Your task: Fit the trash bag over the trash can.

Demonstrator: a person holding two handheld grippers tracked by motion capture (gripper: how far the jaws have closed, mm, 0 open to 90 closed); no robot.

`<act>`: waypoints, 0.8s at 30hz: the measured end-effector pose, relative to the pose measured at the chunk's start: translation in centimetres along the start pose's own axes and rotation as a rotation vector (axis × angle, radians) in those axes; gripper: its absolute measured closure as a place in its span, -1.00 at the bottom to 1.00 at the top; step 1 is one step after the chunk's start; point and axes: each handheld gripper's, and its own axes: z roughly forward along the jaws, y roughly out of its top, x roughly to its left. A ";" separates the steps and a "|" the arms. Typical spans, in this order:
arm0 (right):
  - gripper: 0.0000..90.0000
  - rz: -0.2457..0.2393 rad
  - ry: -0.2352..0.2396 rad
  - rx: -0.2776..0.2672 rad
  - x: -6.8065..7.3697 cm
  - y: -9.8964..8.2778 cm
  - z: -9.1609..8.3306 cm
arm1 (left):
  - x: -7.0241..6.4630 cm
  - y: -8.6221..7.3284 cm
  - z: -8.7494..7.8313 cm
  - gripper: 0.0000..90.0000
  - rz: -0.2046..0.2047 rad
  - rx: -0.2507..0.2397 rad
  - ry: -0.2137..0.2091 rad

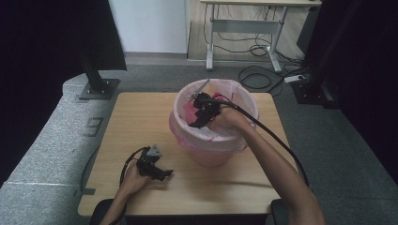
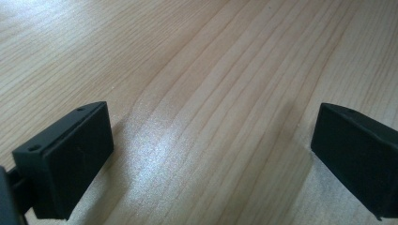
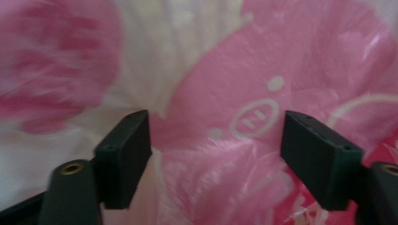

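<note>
1. High view: a pink bin (image 1: 213,140) lined with a pink-and-white plastic bag (image 1: 187,129) stands on the wooden counter (image 1: 141,122), toward its far right part. The person's right hand (image 1: 230,118) reaches over the bin's rim, and the right tongs (image 1: 197,117) point down into the bag's mouth, their black cable (image 1: 272,136) trailing back along the forearm. The left hand (image 1: 133,178) rests on the counter near its front edge, well apart from the bin, and the left tongs (image 1: 165,174) lie low over the bare wood, pointing right.

2. Left gripper view: the left tongs (image 2: 211,150) are spread wide, released, with nothing between the two black jaws; bare pale wood grain (image 2: 211,70) lies just beneath them.

3. Right gripper view: the right tongs (image 3: 216,154) are also released, jaws well apart and empty. Close behind them is the bag's pink plastic (image 3: 291,61), printed with a white cartoon pig snout (image 3: 254,118), with white areas at left. The picture is soft, so I cannot tell whether the jaws touch the plastic.
</note>
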 end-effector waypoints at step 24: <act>-0.62 0.042 -0.158 -0.066 -5.4 -0.5 -2.2 | -0.3 0.1 0.2 -1.00 0.010 0.008 0.017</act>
